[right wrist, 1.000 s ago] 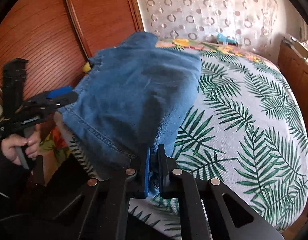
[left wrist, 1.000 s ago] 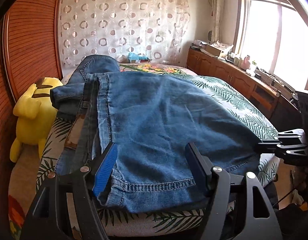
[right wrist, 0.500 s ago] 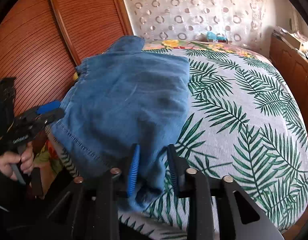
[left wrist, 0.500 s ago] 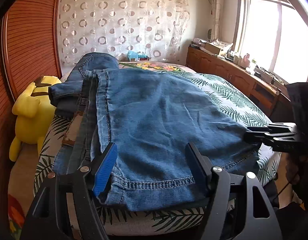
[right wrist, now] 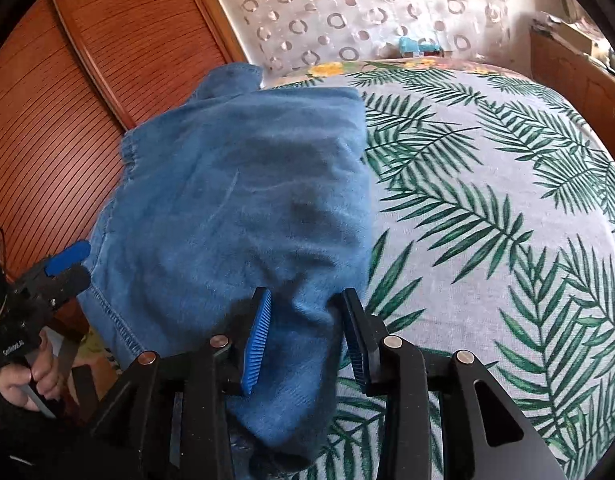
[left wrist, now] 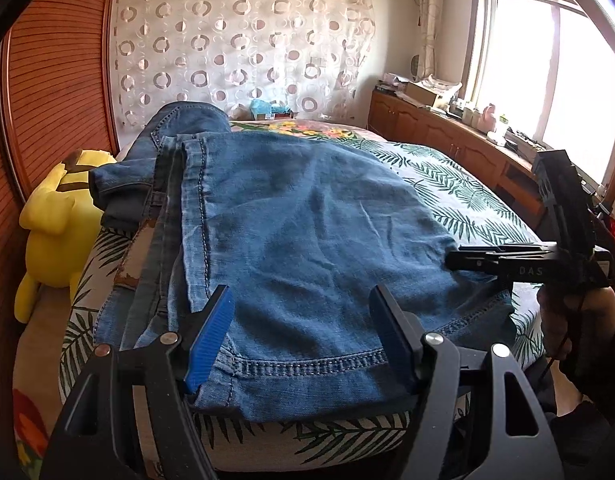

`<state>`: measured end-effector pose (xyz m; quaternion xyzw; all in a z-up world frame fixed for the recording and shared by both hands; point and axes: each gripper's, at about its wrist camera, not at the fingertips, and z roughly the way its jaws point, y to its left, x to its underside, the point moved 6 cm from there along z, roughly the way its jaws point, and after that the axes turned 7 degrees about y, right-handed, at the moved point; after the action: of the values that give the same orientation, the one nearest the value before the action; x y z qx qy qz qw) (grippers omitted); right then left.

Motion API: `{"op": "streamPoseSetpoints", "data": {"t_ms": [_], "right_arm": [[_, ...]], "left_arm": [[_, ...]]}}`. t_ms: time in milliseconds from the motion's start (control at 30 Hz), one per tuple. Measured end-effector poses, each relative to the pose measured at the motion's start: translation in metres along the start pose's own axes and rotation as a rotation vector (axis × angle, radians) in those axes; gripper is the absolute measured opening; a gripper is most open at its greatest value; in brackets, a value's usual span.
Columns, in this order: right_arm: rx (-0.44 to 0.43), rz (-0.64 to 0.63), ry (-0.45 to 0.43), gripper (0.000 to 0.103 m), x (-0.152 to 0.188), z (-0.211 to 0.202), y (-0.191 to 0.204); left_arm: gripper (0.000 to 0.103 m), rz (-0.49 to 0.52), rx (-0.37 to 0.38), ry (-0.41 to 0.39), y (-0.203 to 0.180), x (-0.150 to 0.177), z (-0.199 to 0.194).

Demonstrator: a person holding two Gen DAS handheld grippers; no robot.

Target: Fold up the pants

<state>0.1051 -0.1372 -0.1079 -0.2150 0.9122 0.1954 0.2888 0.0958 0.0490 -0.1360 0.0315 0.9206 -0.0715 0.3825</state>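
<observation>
Leaf-print bed (right wrist: 487,200) under folded jeans (left wrist: 307,240), near edge. Left gripper (left wrist: 303,336) spread wide over hem; right gripper (right wrist: 307,332) (blurred view) opening, denim corner seemingly loose between jaws.

1 pants (left wrist: 307,240), 2 grippers (left wrist: 303,336), 1 plush toy (left wrist: 59,216)

Light: bright daylight from the window (left wrist: 563,76), blown out to white glare | Shadows: soft, dim along the wardrobe (left wrist: 55,80) side | Focus: left wrist view sharp; right wrist view smeared by motion blur on the jeans (right wrist: 243,208) | Distortion: heavy fisheye bending, dark vignette at corners
</observation>
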Motion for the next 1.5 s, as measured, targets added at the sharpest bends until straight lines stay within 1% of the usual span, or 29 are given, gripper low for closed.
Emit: {"op": "streamPoseSetpoints", "data": {"t_ms": [67,100,133,167,200,300,367,433,500,533,600,633,700,767,900,1033,1100,1167,1300,1433,1500], "right_arm": [[0.045,-0.009,-0.009,0.037,-0.001,-0.001,-0.003],[0.056,-0.014,-0.011,0.040,-0.001,-0.001,-0.003],[0.067,-0.015,-0.010,0.044,0.000,0.000,-0.004],[0.070,-0.013,-0.008,0.046,0.001,0.000,-0.005],[0.069,-0.012,-0.001,0.048,0.002,0.002,-0.005],[0.052,-0.001,0.014,0.048,0.006,0.003,-0.003],[0.028,-0.005,0.027,0.048,0.007,0.001,0.001],[0.023,-0.019,0.035,0.048,0.009,0.000,0.004],[-0.009,-0.026,0.040,0.048,0.008,0.004,0.006],[-0.034,-0.025,0.040,0.042,0.007,0.004,0.008],[-0.128,-0.005,0.057,0.018,0.005,0.006,0.014],[-0.147,-0.007,0.037,0.008,0.002,0.004,0.014],[-0.147,-0.043,-0.022,0.007,-0.004,-0.005,0.016],[-0.153,-0.036,-0.056,0.006,-0.008,-0.013,0.012],[-0.118,-0.040,-0.126,0.006,-0.017,-0.029,-0.001],[-0.102,-0.018,-0.151,0.006,-0.018,-0.041,-0.023],[-0.077,-0.001,-0.164,0.006,-0.017,-0.047,-0.040],[-0.053,0.013,-0.175,0.006,-0.010,-0.060,-0.053],[0.025,0.054,-0.184,0.006,0.005,-0.080,-0.093],[0.094,0.116,-0.174,0.006,0.028,-0.093,-0.138],[0.105,0.124,-0.161,0.006,0.040,-0.096,-0.149]], "left_arm": [[0.071,0.003,-0.002,-0.001,0.000,0.000,0.000],[0.071,0.004,-0.002,-0.001,0.000,0.000,0.000],[0.071,0.002,0.000,-0.002,0.000,0.000,0.000],[0.071,0.002,-0.001,-0.001,0.000,0.000,0.000],[0.071,0.000,-0.001,0.000,0.000,0.000,0.001],[0.071,0.002,-0.002,0.001,0.000,0.000,0.001],[0.071,0.000,-0.001,0.001,0.000,0.000,0.001],[0.071,0.000,0.001,0.002,0.000,0.000,0.002],[0.071,0.002,0.002,0.003,-0.001,-0.001,0.003],[0.071,0.002,0.003,0.002,-0.002,-0.001,0.003],[0.071,0.006,0.006,0.003,-0.004,-0.003,0.004],[0.071,0.016,0.007,0.001,-0.007,-0.005,0.004],[0.071,0.027,0.009,-0.003,-0.011,-0.008,0.005],[0.071,0.039,0.015,-0.006,-0.016,-0.012,0.006],[0.071,0.058,0.029,-0.014,-0.028,-0.020,0.007],[0.071,0.065,0.063,-0.015,-0.041,-0.027,0.010],[0.071,0.072,0.068,-0.014,-0.046,-0.029,0.011],[0.071,0.084,0.077,-0.011,-0.053,-0.031,0.014],[0.071,0.106,0.096,-0.001,-0.068,-0.034,0.019],[0.071,0.137,0.123,0.010,-0.089,-0.038,0.024],[0.071,0.154,0.141,0.013,-0.103,-0.039,0.025]]}}
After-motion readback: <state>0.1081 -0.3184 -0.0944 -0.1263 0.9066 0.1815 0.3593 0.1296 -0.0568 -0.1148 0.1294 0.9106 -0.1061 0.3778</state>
